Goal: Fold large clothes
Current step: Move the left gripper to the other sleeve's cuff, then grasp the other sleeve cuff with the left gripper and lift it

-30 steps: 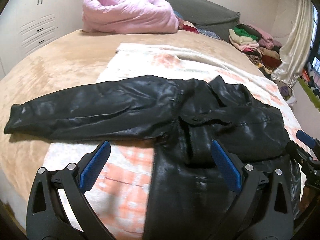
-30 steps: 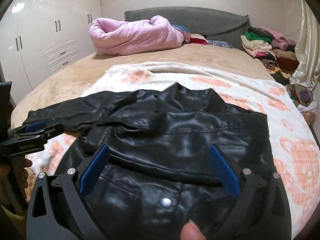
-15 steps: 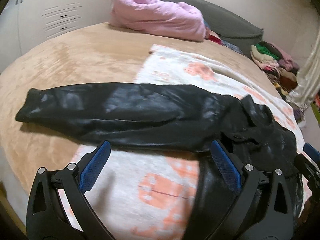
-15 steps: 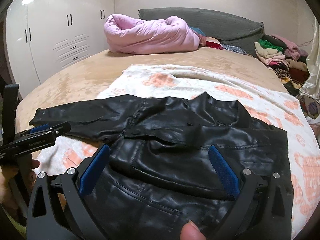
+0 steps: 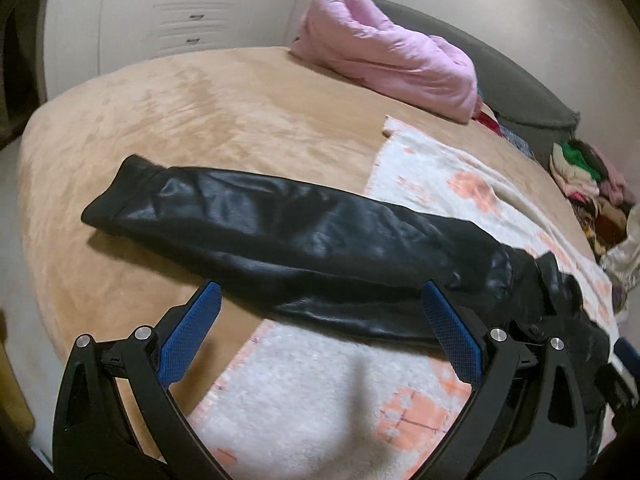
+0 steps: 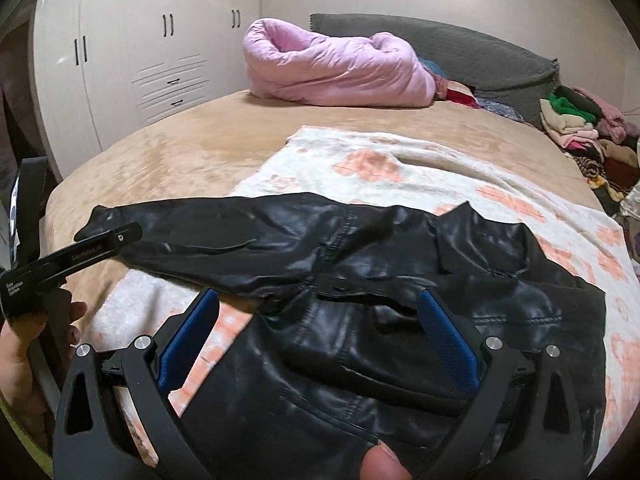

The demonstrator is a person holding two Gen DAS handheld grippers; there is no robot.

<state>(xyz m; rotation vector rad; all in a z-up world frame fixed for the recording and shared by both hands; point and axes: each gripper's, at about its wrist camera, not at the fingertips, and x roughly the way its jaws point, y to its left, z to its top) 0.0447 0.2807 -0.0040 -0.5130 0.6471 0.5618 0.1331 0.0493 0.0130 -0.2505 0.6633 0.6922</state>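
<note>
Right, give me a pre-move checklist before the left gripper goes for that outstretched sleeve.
1. Left gripper open with nothing between the jaws: ok.
2. Right gripper open, holding nothing: ok.
3. Sleeve lies stretched out flat and unfolded, with its cuff on the tan bedspread: ok.
4. Jacket body rests flat on the patterned blanket: ok, though its near hem is out of view.
5. Left gripper lined up on the sleeve: ok, it points at the mid-sleeve; whether it touches yet, cannot tell.
6. Pink duvet well away from the fold area: ok.
</note>
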